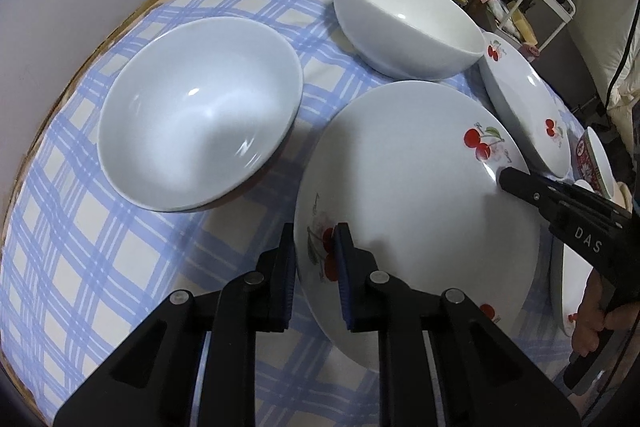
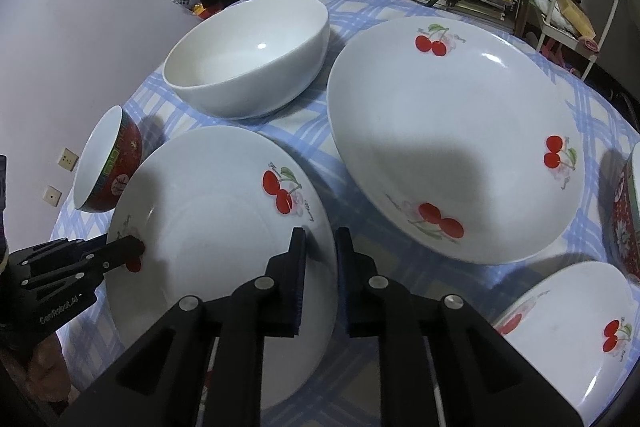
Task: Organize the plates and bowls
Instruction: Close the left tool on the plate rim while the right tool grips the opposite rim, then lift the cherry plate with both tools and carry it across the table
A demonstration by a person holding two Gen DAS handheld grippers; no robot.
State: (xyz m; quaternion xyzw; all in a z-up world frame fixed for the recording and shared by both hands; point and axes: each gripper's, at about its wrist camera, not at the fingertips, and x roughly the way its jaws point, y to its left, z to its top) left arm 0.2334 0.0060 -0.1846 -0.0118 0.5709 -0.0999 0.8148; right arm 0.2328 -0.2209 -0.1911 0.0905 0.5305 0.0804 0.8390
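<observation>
Plates and bowls are sitting on a round table [image 1: 100,259] covered with a blue-and-cream checked cloth. Largest among them, a cherry-printed plate [image 1: 416,211] is being gripped at opposite edges by both claws and is sitting tilted, its near side apparently raised off the cloth. The left gripper [image 1: 316,267] is clamping its jaws over the plate's near rim, right on a cherry print, while the right gripper [image 2: 320,275] is pinching the rim on the other side; each claw is showing up in the other's camera as a black finger on the plate's edge. Just beside this plate, a second cherry plate [image 2: 452,139] of like size is lying flat on the cloth. A third cherry dish [image 2: 568,327] is resting at the table's near right edge in the right wrist view. Two plain white bowls are standing upright: one [image 1: 200,115] to the left of the held plate in the left wrist view, the other [image 1: 408,23] toward the far side of the table. Smallest, a red patterned bowl [image 2: 108,163] is appearing tilted just behind the held plate, and another red bowl [image 2: 628,215] is peeking in at the right edge.
</observation>
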